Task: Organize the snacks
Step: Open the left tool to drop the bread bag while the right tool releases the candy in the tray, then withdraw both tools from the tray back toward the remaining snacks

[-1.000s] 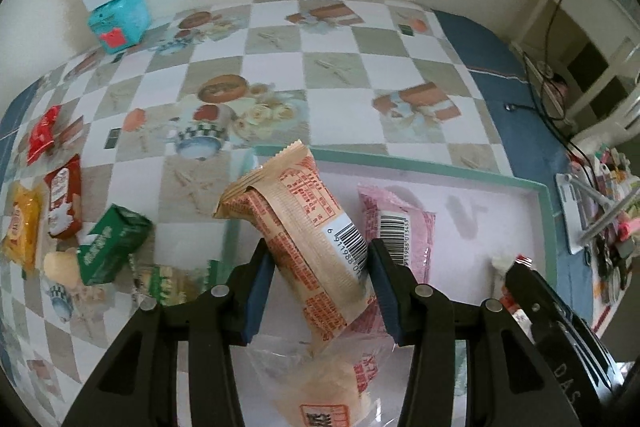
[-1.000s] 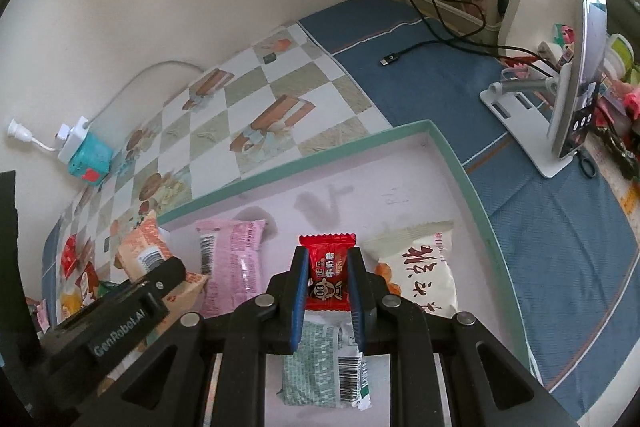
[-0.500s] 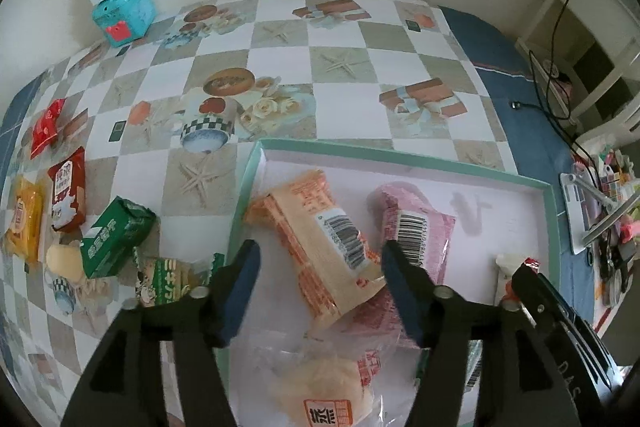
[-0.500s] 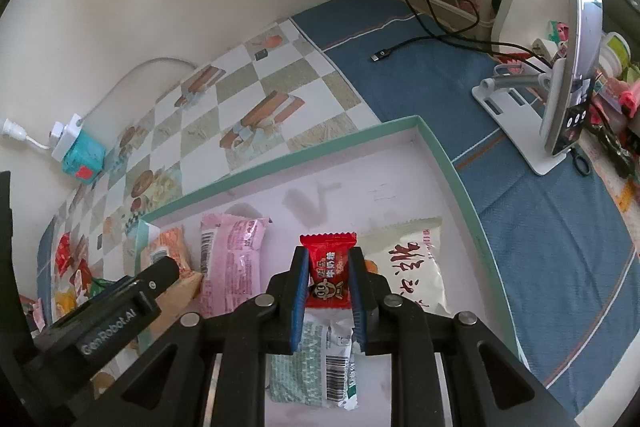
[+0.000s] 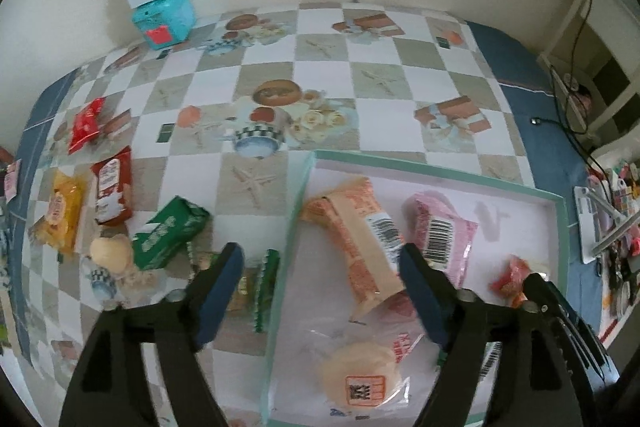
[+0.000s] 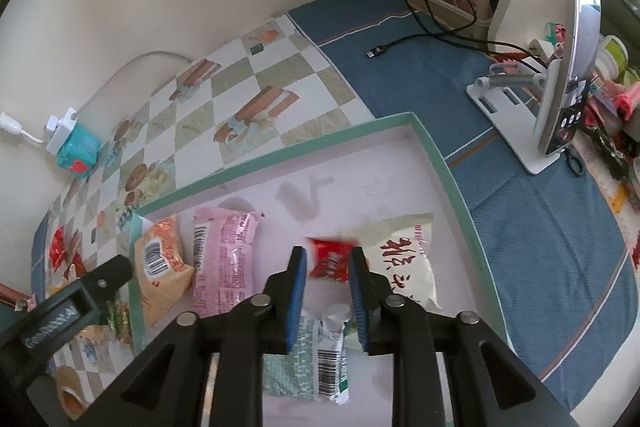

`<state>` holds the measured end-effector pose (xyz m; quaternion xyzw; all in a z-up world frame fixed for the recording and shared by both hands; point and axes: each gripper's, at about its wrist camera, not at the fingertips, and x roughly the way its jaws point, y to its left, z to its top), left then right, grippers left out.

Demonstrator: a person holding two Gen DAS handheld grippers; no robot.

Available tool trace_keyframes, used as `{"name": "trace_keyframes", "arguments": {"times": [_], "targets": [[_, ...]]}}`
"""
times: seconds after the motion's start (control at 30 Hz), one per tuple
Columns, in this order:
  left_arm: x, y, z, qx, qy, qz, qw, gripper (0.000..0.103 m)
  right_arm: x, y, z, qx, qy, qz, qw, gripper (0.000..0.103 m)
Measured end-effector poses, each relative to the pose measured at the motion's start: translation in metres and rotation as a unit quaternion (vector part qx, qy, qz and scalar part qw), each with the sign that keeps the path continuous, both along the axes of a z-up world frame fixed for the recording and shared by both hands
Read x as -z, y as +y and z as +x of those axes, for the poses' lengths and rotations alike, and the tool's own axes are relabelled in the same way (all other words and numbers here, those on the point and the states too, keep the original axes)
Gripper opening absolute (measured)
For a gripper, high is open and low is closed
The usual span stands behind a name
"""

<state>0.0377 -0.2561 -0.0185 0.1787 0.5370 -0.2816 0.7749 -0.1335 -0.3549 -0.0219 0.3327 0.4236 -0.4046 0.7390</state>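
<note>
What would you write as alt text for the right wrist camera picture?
Two black fingers with blue pads, slightly apart and just opening, point down at a small red candy packet lying free in a shallow green-rimmed tray. Around it lie a white bag, pink packet, orange packet and green wrapper.

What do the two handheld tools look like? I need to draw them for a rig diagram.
Both look alike. The left tool has a black, angular plastic frame with triangular cut-outs, silver pivot bolts and two fingers faced with blue pads. The right tool has the same black frame, silver bolts and blue pads. White lettering marks the black body's side. No cables, hands or sleeves show.
</note>
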Motion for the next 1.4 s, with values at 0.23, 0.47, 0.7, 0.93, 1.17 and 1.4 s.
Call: {"name": "trace_keyframes", "arguments": {"times": [0.23, 0.47, 0.7, 0.93, 1.17, 1.4], "targets": [[0.004, 0.012, 0.012, -0.042, -0.005, 0.013, 0.999, 0.093, 0.002, -0.004, -0.007, 0.013, -0.001, 0.009, 1.0, 0.068], [0.008, 0.022, 0.023, -0.078, -0.028, 0.033, 0.996, 0.098, 0.003, -0.004, -0.008, 0.014, 0.001, 0.004, 1.0, 0.091], [0.009, 0.03, 0.029, -0.097, -0.023, 0.032, 0.9945, 0.098, -0.001, -0.001, -0.003, -0.002, 0.002, -0.009, 1.0, 0.103], [0.006, 0.034, 0.029, -0.09, -0.019, 0.03, 0.9953, 0.098, -0.005, 0.004, 0.002, -0.007, -0.004, -0.007, 1.0, 0.103], [-0.006, 0.042, 0.027, -0.089, -0.039, 0.027, 0.9949, 0.098, -0.01, 0.011, 0.007, -0.013, -0.017, -0.005, 1.0, 0.103], [-0.017, 0.068, 0.033, -0.11, -0.043, 0.007, 0.9929, 0.098, -0.017, 0.024, 0.015, -0.012, -0.011, -0.014, 1.0, 0.103]]}}
